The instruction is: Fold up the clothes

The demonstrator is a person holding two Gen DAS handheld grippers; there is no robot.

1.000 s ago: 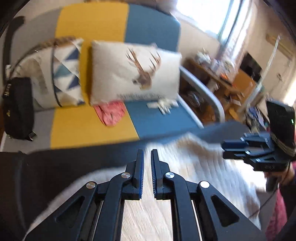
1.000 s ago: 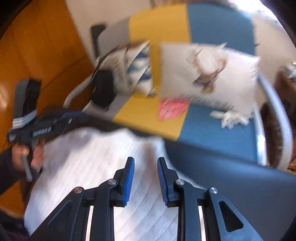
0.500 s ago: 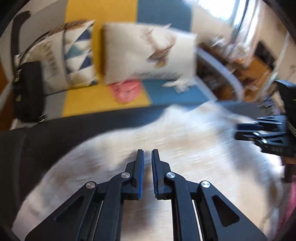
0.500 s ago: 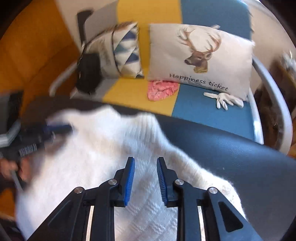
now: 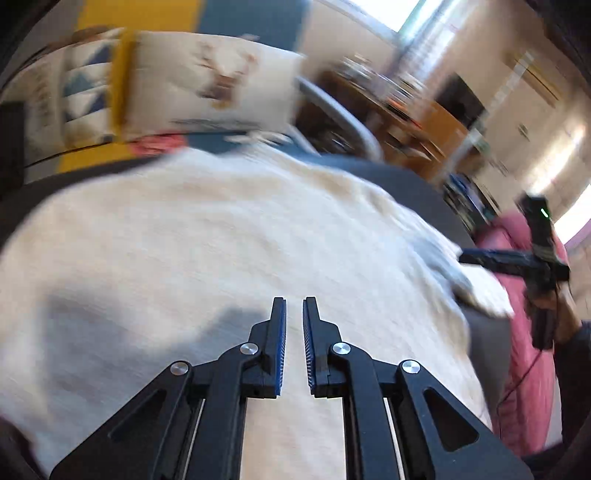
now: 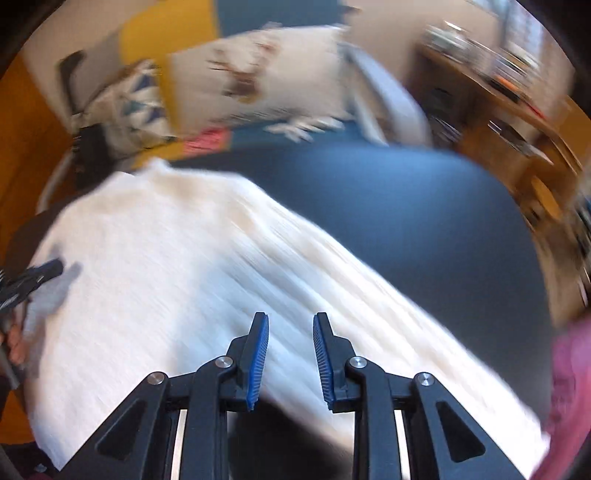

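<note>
two hand-held grippers hang over the cloth and neither has hold of anything. the left hand-held gripper (image 5: 294,306) has its blue-padded jaws drawn to a narrow slit, nothing between them, only knit showing through the gap below. the right hand-held gripper (image 6: 290,321) stands a little wider, a clear gap between its pads, also empty, tilted down over the near part of the garment.

beneath both lies the cream-white ribbed knit sweater (image 5: 207,236), spread over the dark blue-grey padded tabletop (image 6: 388,206). one end of it trails towards the tabletop's edge by the right hand-held gripper, where a loose flap looks lifted, though blur hides the detail. beyond the tabletop sit a white deer-print cushion (image 6: 273,74) on a yellow and blue sofa (image 5: 99,14), and a pink cloth (image 5: 524,332) at the person's side.

risks, as i judge them: the left jaws are too nearly closed to take a thick knit, so a pinch from here could skate over the surface or catch a single layer, dragging the sweater askew. both views are smeared, so a grab made at this pace may miss the hem. the trailing end could slide off the smooth tabletop if tugged from one side only.
</note>
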